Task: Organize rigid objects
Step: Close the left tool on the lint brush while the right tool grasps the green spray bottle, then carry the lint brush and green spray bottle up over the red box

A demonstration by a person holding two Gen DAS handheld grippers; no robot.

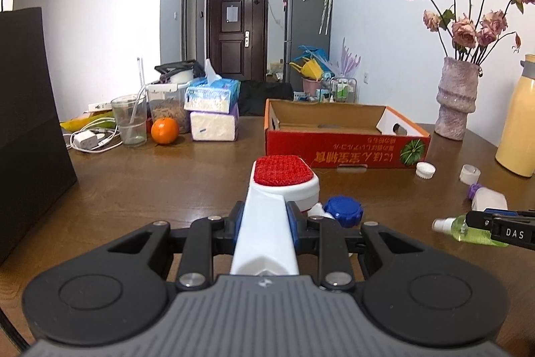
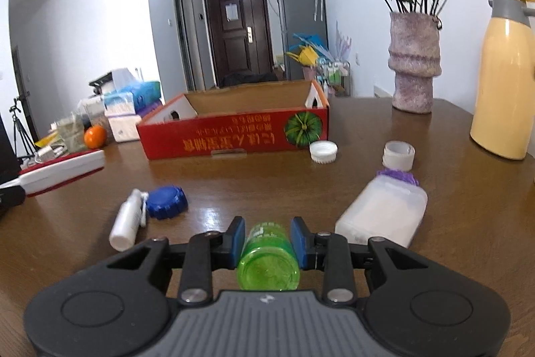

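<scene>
The left gripper (image 1: 265, 219) pinches the white handle of a lint brush (image 1: 282, 176) (red pad up), held above the table (image 1: 167, 176) just short of the red box (image 1: 344, 149). The right gripper (image 2: 267, 238) clamps a green bottle (image 2: 267, 260) by its sides. On the table lie a blue cap (image 2: 166, 201), a white bottle (image 2: 128, 225) and a white jar (image 2: 384, 213).

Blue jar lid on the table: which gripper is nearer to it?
Left. The left gripper, shut on the lint brush, sits just beside the blue lid; the right gripper, holding the green bottle, is farther off.
</scene>
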